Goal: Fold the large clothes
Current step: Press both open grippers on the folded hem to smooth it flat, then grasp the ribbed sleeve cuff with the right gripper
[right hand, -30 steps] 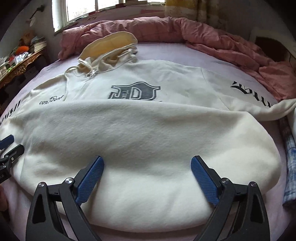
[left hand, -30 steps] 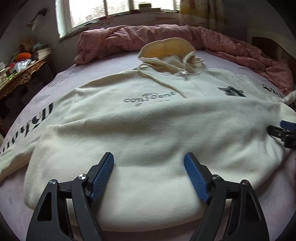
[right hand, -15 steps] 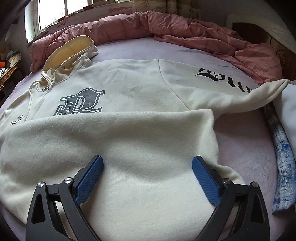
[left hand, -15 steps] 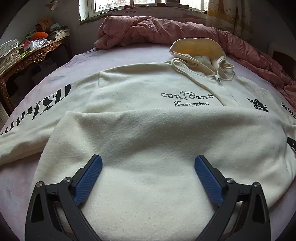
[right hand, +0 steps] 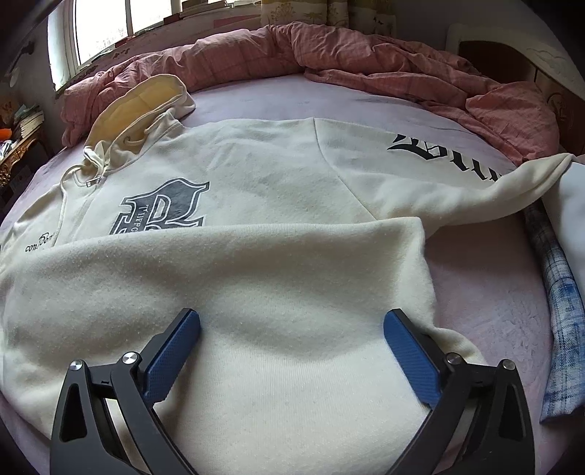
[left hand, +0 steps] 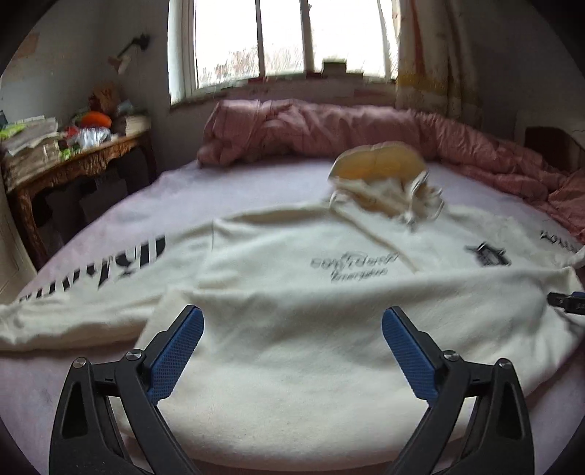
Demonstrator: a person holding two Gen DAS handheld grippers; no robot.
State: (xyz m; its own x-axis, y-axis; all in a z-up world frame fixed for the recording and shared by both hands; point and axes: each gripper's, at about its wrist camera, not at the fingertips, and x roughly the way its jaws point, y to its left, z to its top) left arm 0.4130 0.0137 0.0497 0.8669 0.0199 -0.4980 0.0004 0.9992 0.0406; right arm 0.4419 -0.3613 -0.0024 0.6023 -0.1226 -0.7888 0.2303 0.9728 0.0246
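The cream hoodie lies face up on the lilac bed, its hem folded up over the chest. Left gripper and right gripper hover above it, jaws spread wide, holding nothing; pink duvet bunched behind.

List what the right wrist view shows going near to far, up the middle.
Right claw → folded-up hem of the hoodie → grey chest emblem → hood → pink quilt → window.
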